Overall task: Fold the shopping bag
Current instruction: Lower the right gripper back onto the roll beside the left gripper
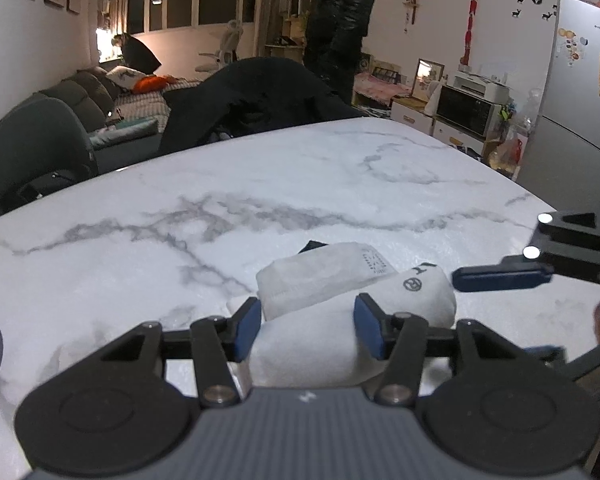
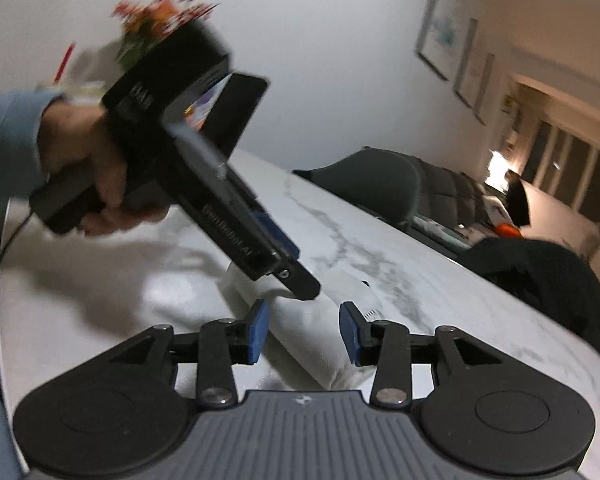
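White soft cloth, the shopping bag lies bunched into a roll on the marble table, light and floppy. My left gripper and right gripper both straddle it, jaws wide, holding nothing. I'd pinch the thick folded end; open tabletop beyond, edge far.

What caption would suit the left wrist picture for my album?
Open left gripper straddling a folded white shopping bag on a marble table.
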{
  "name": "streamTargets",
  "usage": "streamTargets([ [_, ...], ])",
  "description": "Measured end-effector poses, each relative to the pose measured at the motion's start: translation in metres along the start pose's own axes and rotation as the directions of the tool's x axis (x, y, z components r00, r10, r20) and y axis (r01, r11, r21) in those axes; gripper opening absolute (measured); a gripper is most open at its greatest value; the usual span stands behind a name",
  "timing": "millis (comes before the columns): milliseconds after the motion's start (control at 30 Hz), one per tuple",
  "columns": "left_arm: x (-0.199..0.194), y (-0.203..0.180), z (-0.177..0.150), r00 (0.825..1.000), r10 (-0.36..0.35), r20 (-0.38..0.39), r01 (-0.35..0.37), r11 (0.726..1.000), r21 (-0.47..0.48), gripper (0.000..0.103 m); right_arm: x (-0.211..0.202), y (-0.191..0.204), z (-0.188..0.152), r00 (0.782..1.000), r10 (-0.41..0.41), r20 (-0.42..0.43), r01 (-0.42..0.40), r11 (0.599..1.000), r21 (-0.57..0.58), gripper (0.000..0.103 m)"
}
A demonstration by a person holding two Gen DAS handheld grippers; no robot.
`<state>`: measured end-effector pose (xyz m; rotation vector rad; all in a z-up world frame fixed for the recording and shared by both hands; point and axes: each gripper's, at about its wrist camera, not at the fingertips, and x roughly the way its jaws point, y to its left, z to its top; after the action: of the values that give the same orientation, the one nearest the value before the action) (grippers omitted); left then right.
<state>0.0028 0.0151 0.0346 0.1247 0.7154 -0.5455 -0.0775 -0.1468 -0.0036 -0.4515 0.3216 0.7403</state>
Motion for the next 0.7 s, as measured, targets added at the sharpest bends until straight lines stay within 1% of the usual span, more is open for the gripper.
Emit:
streamTargets([
  [100,0.001,0.003,0.001,1.0,-0.016,-0.007,0.016,1.0,-0.003,0.053,0.018,-0.002,0.0,0.998,0.026,-0.049,-0.028,0.999,-0.046,0.04],
  [167,0.003,0.007,0.0,1.0,-0.027,-0.007,0.027,1.0,-0.016,0.054,0.026,-0.003,0.001,0.998,0.025,-0.065,-0.031,0.996,-0.08,0.044],
  [267,0.004,0.01,-0.001,0.999,-0.045,0.003,0.045,0.998,-0.034,0.055,0.036,-0.004,0.004,0.992,0.037,-0.119,-0.051,0.991,-0.124,0.047],
  [333,0.003,0.01,-0.002,0.998,-0.055,0.024,0.055,0.998,-0.012,0.054,0.04,-0.005,0.004,0.989,0.045,-0.142,-0.068,0.984,-0.163,0.047],
  [433,-0.004,0.008,-0.003,0.996,-0.074,0.056,0.07,0.996,0.059,0.051,0.045,-0.009,0.001,0.986,0.054,-0.16,-0.084,0.978,-0.191,0.047],
  [467,-0.006,0.007,-0.003,0.995,-0.078,0.067,0.072,0.994,0.088,0.051,0.046,-0.012,0.0,0.985,0.058,-0.163,-0.089,0.978,-0.189,0.047],
  [500,-0.008,0.004,-0.003,0.994,-0.076,0.078,0.065,0.989,0.136,0.051,0.047,-0.014,0.0,0.984,0.065,-0.165,-0.096,0.978,-0.187,0.047],
  [533,-0.011,0.0,-0.004,0.993,-0.075,0.091,0.056,0.979,0.195,0.05,0.049,-0.016,0.0,0.983,0.073,-0.167,-0.104,0.977,-0.187,0.047],
  [567,-0.014,-0.004,-0.004,0.992,-0.078,0.098,0.051,0.966,0.254,0.048,0.05,-0.019,0.0,0.982,0.079,-0.17,-0.111,0.976,-0.188,0.047],
  [633,-0.018,-0.013,-0.006,0.991,-0.11,0.079,0.072,0.921,0.384,0.049,0.052,-0.023,-0.001,0.98,0.091,-0.175,-0.124,0.974,-0.191,0.047],
  [700,-0.017,-0.024,-0.008,0.994,-0.101,0.051,0.064,0.873,0.484,0.049,0.054,-0.027,-0.001,0.978,0.109,-0.177,-0.141,0.973,-0.181,0.047],
])
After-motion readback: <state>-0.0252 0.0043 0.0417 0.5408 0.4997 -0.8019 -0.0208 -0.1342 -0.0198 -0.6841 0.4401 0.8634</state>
